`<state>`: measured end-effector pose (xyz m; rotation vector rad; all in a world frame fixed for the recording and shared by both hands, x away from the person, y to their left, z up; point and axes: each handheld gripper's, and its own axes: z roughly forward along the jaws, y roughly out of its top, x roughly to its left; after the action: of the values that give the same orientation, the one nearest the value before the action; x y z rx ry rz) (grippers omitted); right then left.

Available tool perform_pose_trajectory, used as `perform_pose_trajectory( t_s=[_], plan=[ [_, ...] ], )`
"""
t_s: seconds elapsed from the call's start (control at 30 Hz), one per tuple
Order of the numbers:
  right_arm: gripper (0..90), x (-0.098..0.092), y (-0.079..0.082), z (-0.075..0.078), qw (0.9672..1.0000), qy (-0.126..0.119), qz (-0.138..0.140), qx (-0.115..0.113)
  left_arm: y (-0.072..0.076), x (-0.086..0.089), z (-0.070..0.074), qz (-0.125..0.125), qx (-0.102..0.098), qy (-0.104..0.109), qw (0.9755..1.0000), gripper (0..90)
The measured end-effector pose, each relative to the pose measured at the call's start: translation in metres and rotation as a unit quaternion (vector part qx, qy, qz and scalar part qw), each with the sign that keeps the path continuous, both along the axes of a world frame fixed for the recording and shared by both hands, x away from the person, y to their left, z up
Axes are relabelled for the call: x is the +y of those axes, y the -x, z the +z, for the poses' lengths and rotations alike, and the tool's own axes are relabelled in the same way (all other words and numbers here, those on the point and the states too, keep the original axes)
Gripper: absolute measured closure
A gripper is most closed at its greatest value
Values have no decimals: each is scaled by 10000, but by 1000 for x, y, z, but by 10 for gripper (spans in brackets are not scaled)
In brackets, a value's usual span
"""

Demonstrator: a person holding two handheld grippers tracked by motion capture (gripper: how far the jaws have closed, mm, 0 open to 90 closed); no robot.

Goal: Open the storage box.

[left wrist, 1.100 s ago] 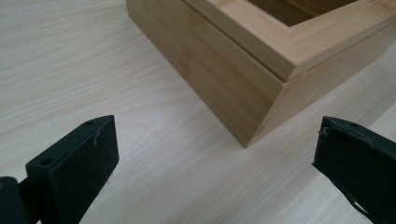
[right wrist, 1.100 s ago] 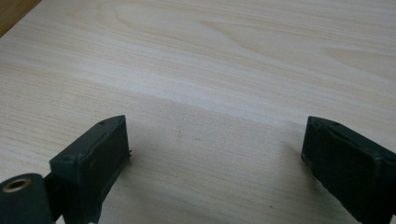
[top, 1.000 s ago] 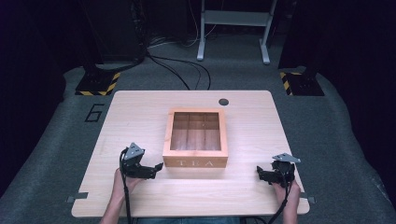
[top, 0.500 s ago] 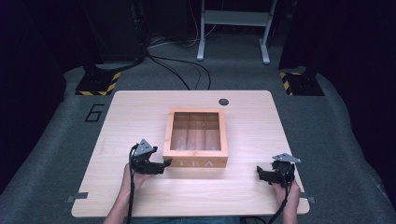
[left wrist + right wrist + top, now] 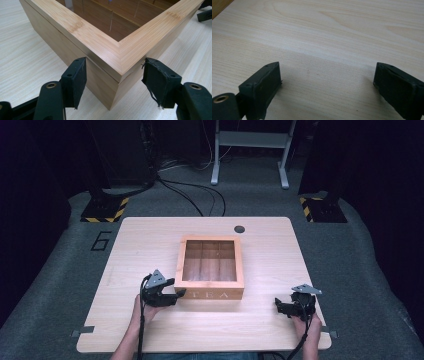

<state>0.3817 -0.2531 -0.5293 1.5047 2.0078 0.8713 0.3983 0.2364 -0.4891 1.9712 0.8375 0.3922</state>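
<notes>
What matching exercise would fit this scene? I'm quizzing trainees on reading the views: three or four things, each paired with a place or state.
Things:
1. Tea box
2. Left tongs
3. Right tongs
4. Dark round hole

Places or states:
A. Open over bare table, apart from the box
B. Near the table's far edge
C. Mid-table, lid shut, glass top
D. Straddling the box's near left corner; they have just been closing on it, and a gap seems to remain at both pads

Pairs: 1-C, 2-D, 3-A, 4-B
</notes>
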Motion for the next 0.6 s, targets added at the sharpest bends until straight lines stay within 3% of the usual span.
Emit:
perform_pose_trajectory(
  t_s=[0.23,0.33,0.6],
  plan=[
    [71,0,0,0,10000,7,4,-3,2,2,0,-42,-58,-13,10000,411],
    [71,0,0,0,10000,4,-1,-3,4,2,-1,-17,-201,-30,9998,423],
    [71,0,0,0,10000,8,4,-3,4,2,1,-26,-244,-27,9997,429]
  ],
)
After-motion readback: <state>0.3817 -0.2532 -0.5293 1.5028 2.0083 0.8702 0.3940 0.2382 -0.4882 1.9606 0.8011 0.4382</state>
